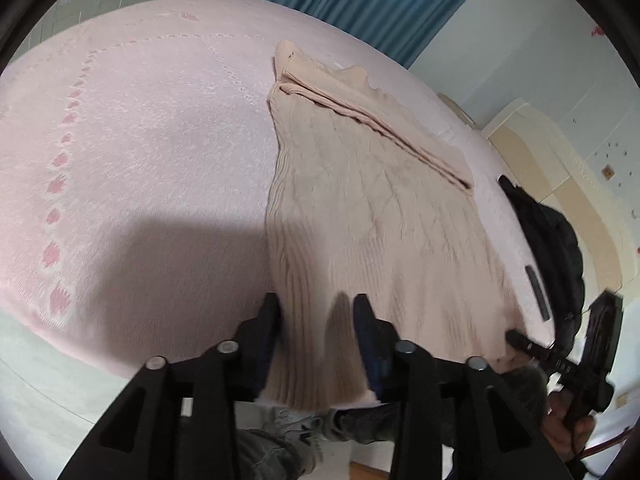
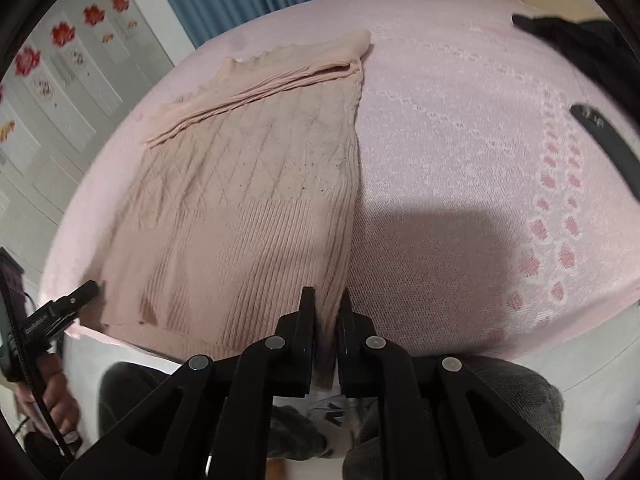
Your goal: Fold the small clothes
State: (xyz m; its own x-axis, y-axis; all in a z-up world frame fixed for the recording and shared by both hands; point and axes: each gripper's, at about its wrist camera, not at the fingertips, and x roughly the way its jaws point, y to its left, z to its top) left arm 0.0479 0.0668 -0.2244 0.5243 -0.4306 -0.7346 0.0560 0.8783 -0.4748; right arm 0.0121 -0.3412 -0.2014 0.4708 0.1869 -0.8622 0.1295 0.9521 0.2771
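Both wrist cameras look steeply down from the bed's [image 1: 140,152] near edge, close above the beige garment [image 2: 240,200], which both views share.

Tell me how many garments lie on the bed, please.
2. A beige knitted garment lies spread at the near edge of the bed; a black garment lies at the far corner. Others may be out of view.

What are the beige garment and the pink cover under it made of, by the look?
Garment: a soft knit, likely wool or acrylic yarn, matte; ribbed rows near the hem and raised diamond cabling above. Cover: a thin woven or knitted bedspread, matte, with a lacy openwork texture and a band of darker pink motifs. The fibre of either cannot be told from the look alone.
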